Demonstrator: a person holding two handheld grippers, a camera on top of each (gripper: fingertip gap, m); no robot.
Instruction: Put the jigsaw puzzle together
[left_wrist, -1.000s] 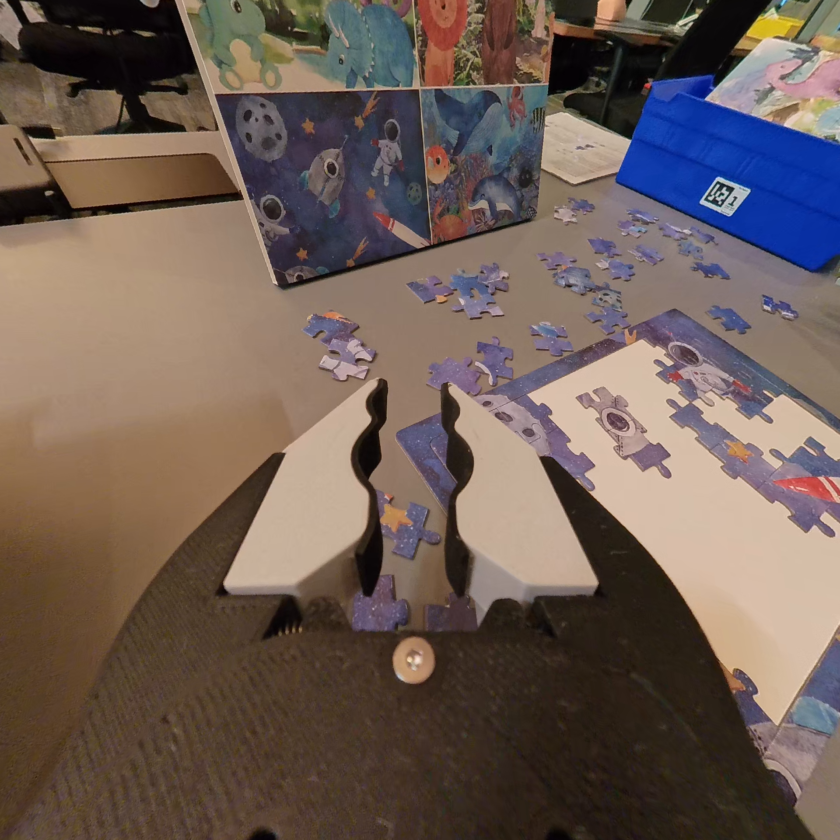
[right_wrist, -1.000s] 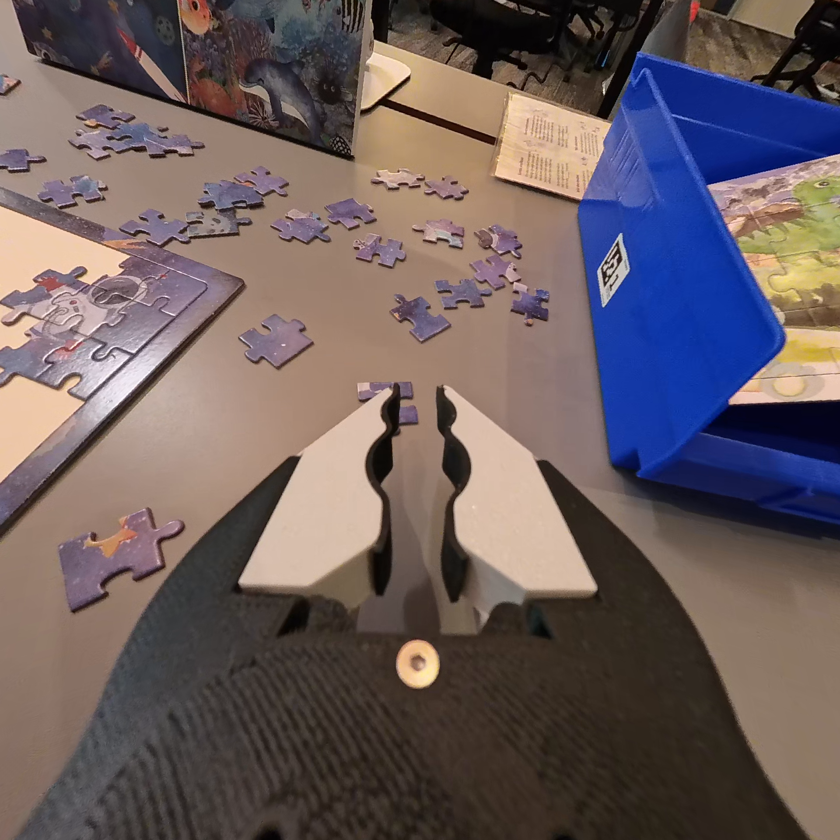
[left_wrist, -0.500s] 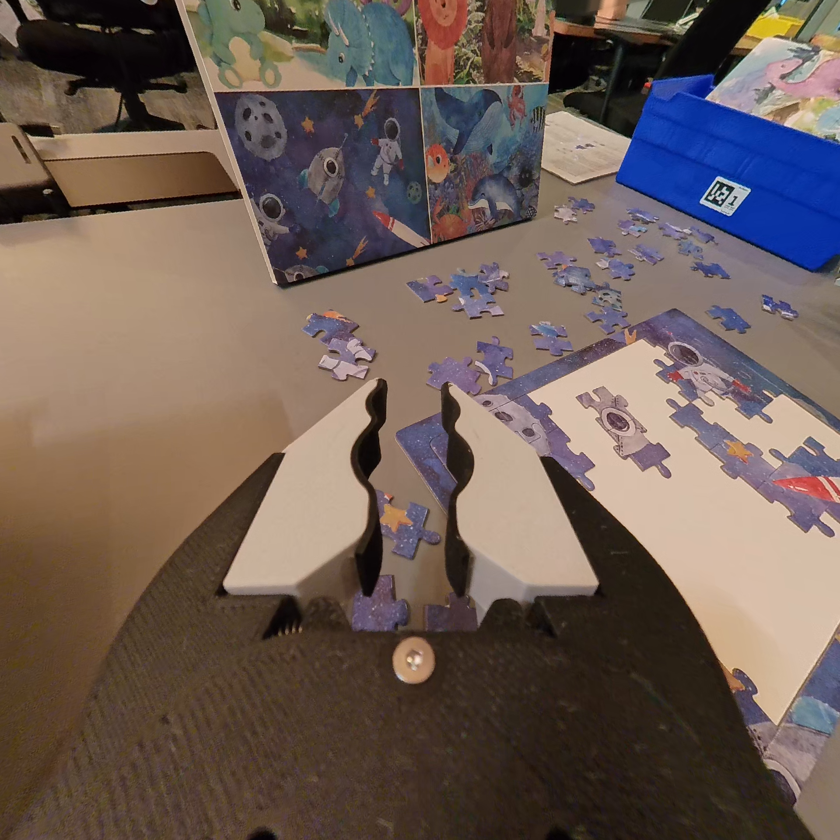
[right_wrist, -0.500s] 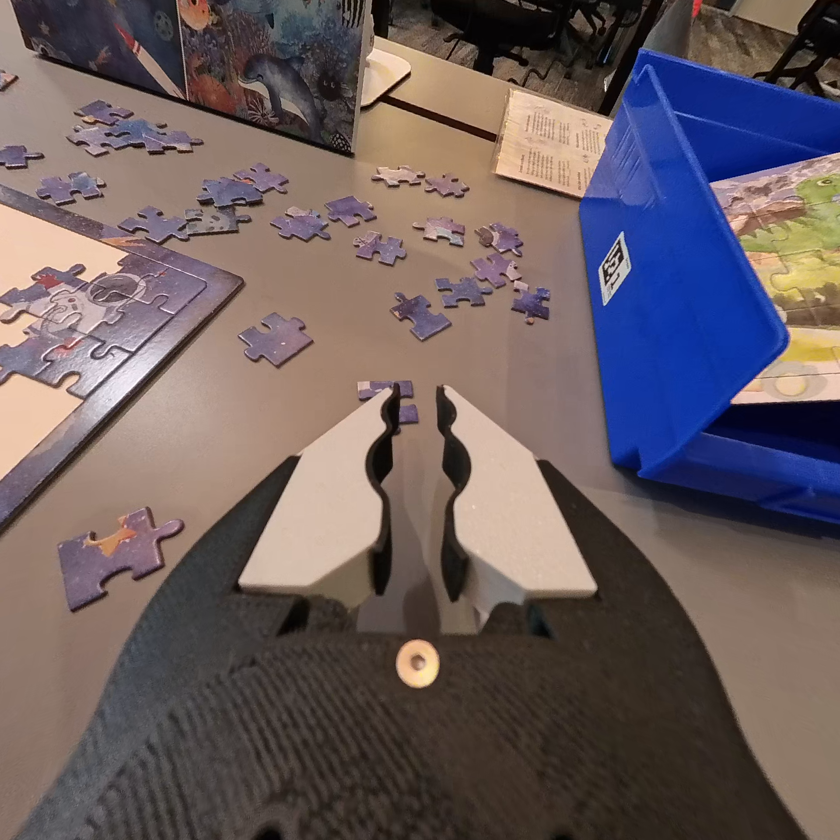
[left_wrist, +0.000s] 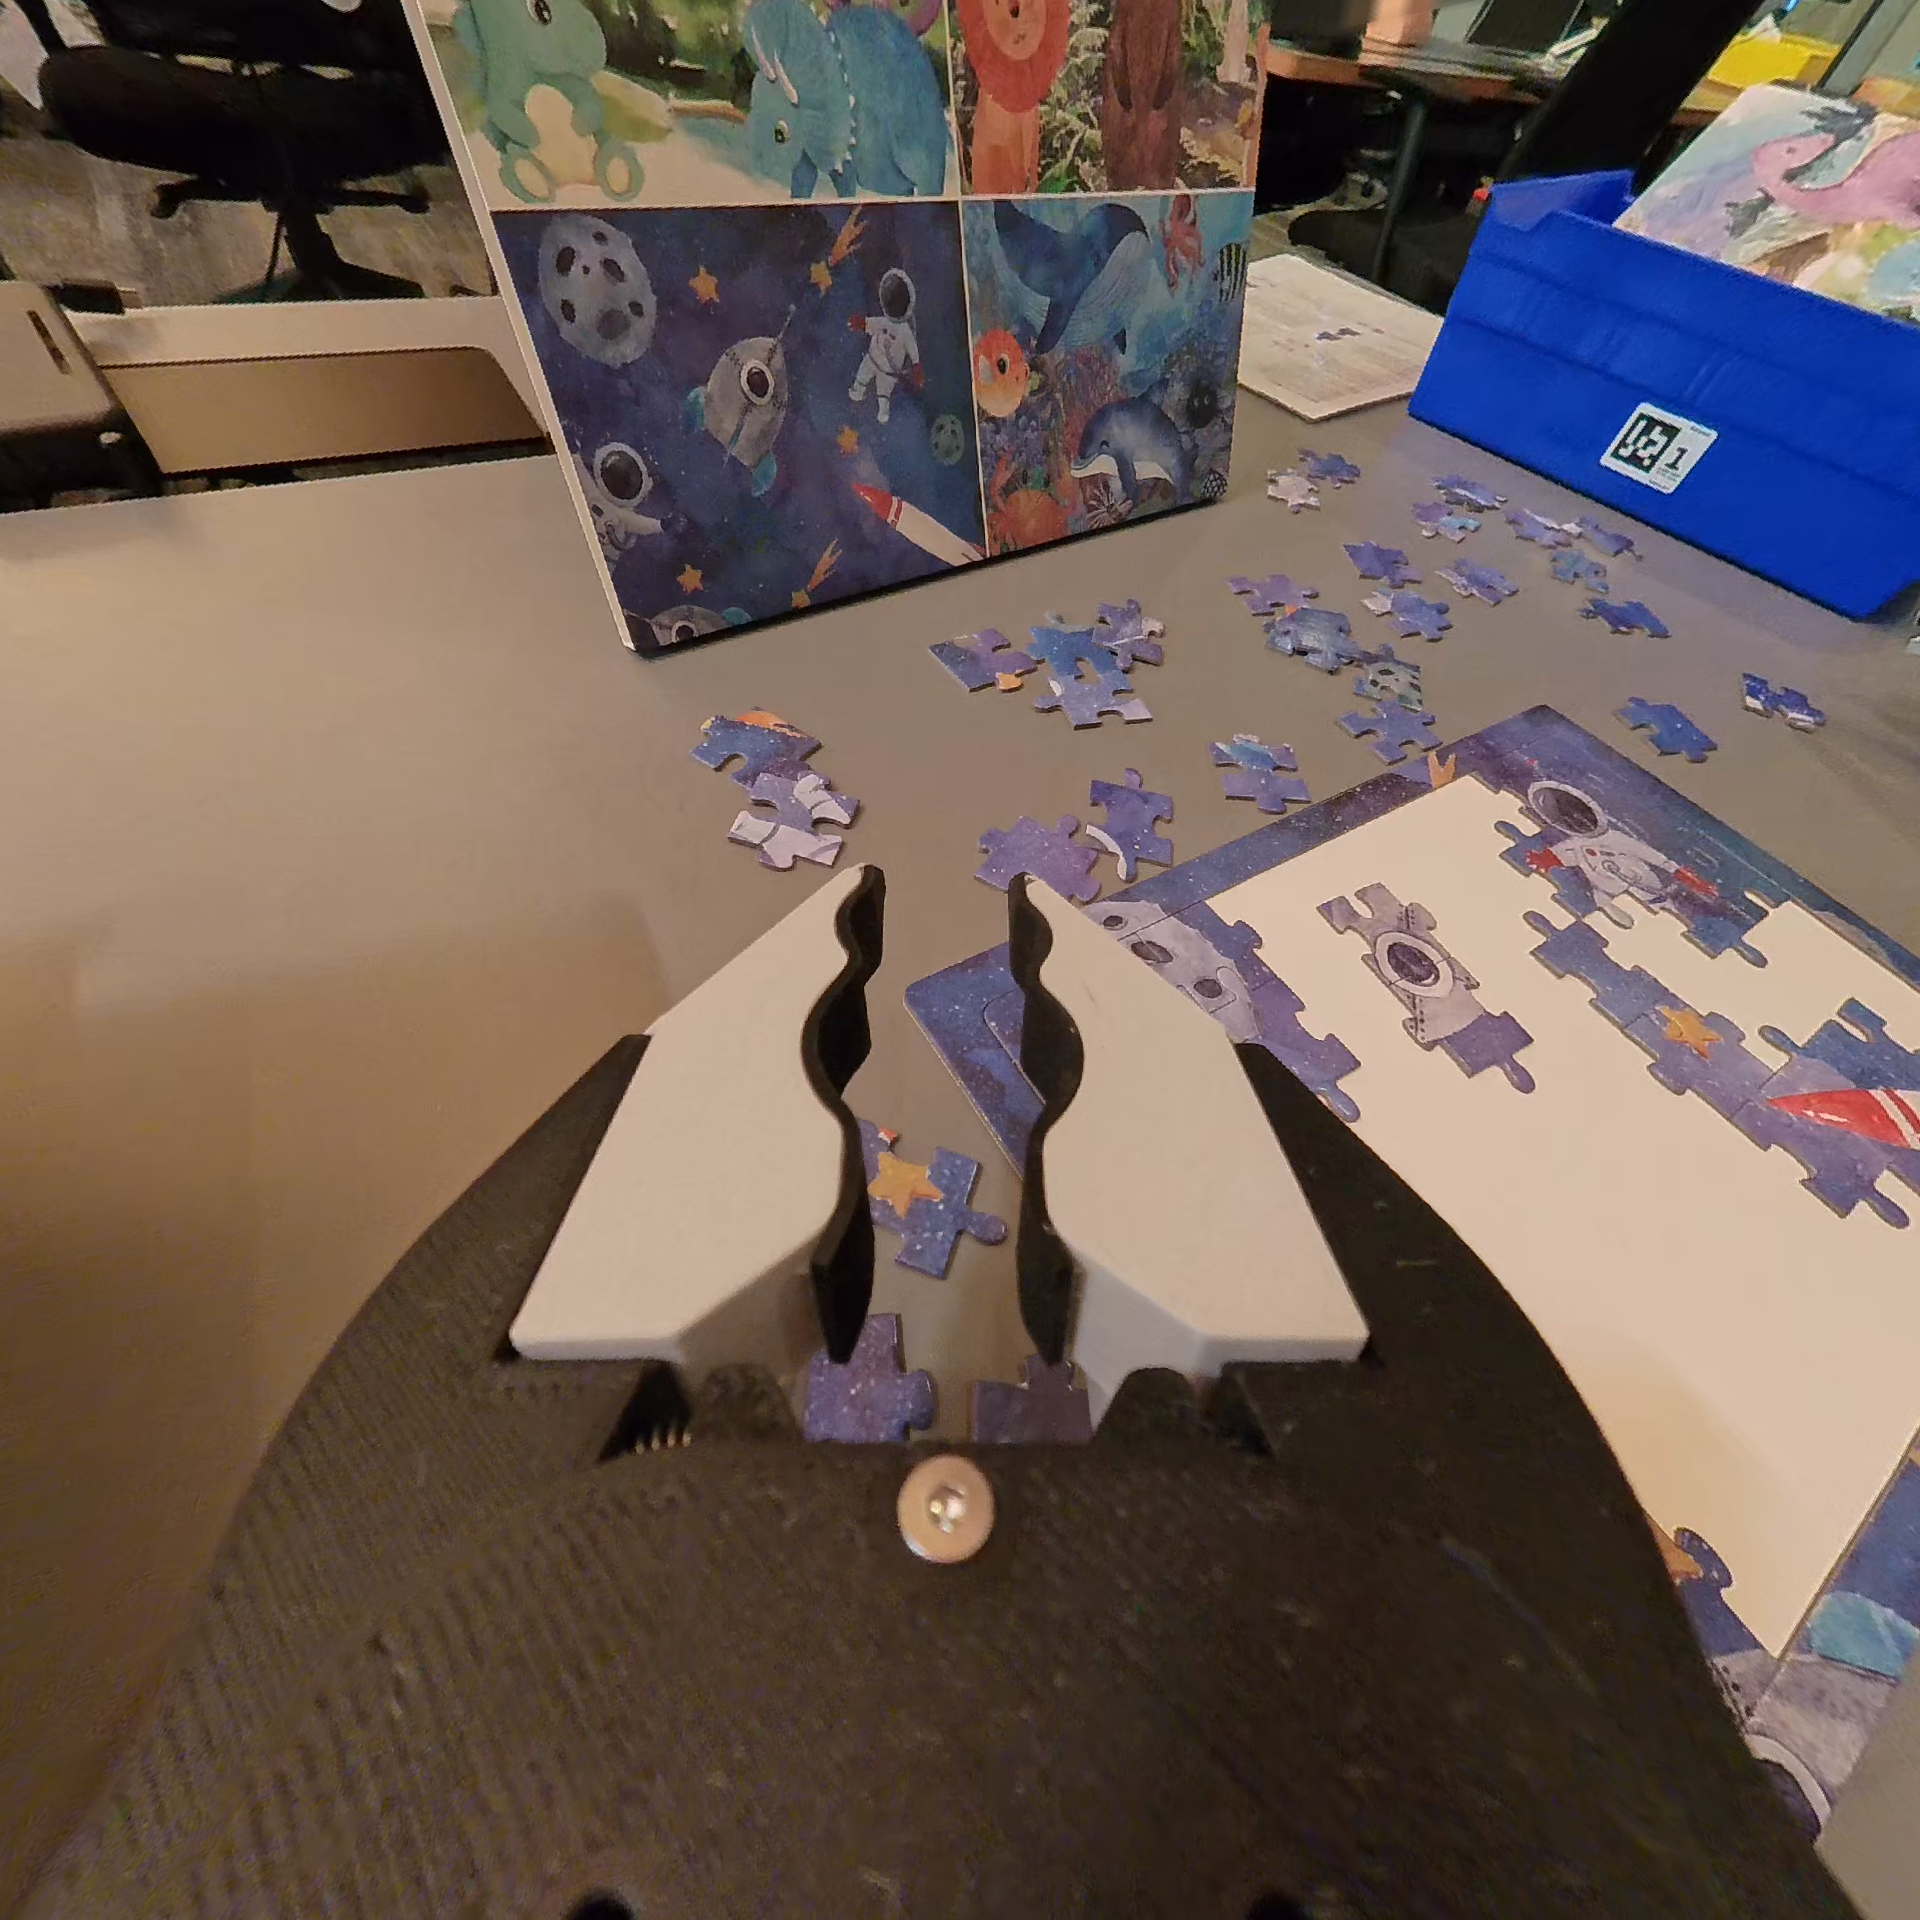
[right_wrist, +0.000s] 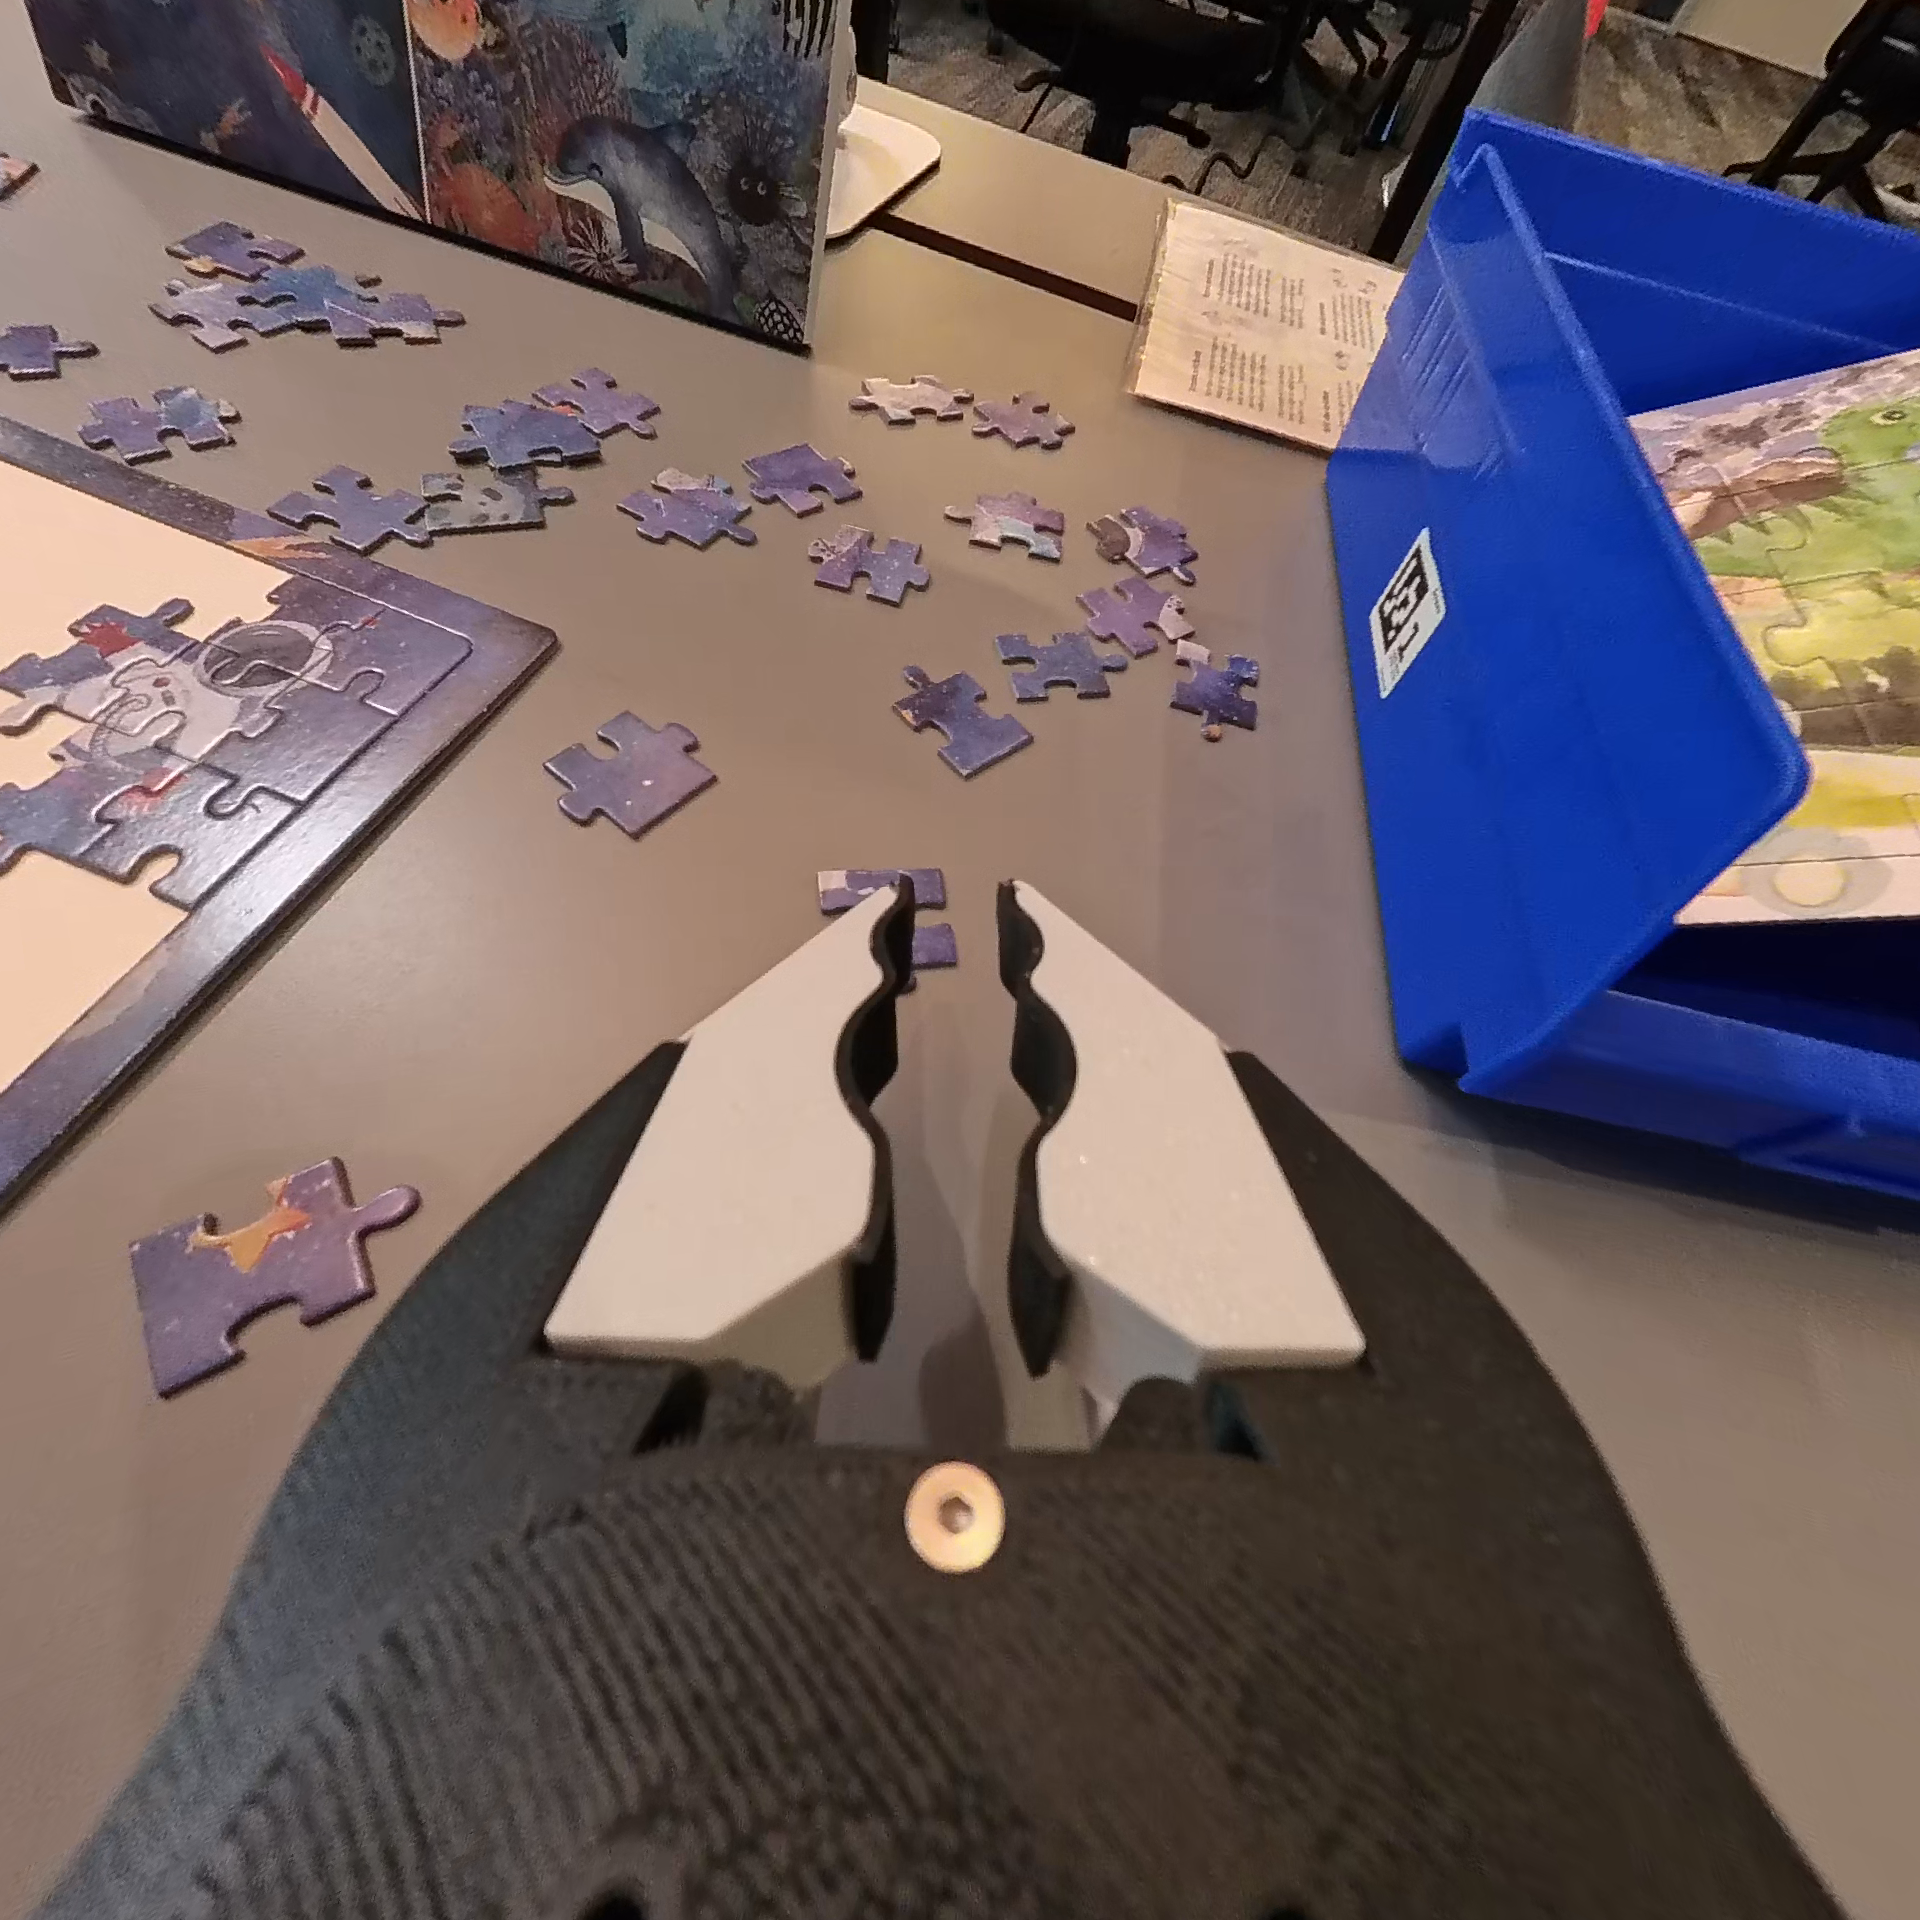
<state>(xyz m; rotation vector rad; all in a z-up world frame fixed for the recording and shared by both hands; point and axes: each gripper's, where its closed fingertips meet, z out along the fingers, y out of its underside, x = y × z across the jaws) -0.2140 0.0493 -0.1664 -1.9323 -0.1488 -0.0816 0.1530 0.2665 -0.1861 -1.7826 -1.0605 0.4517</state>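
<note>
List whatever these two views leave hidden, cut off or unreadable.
- Left wrist view: the two purple pieces under the left claw are partly covered by its fingers and body.
- Right wrist view: the piece at the right claw is half hidden by a finger.
- Right wrist view: the puzzle board is cut off by the left edge.

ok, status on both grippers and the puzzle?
Left gripper open, empty, over puzzle tray corner. Right gripper open, empty, loose puzzle piece at tips. Blue bin right.
</note>
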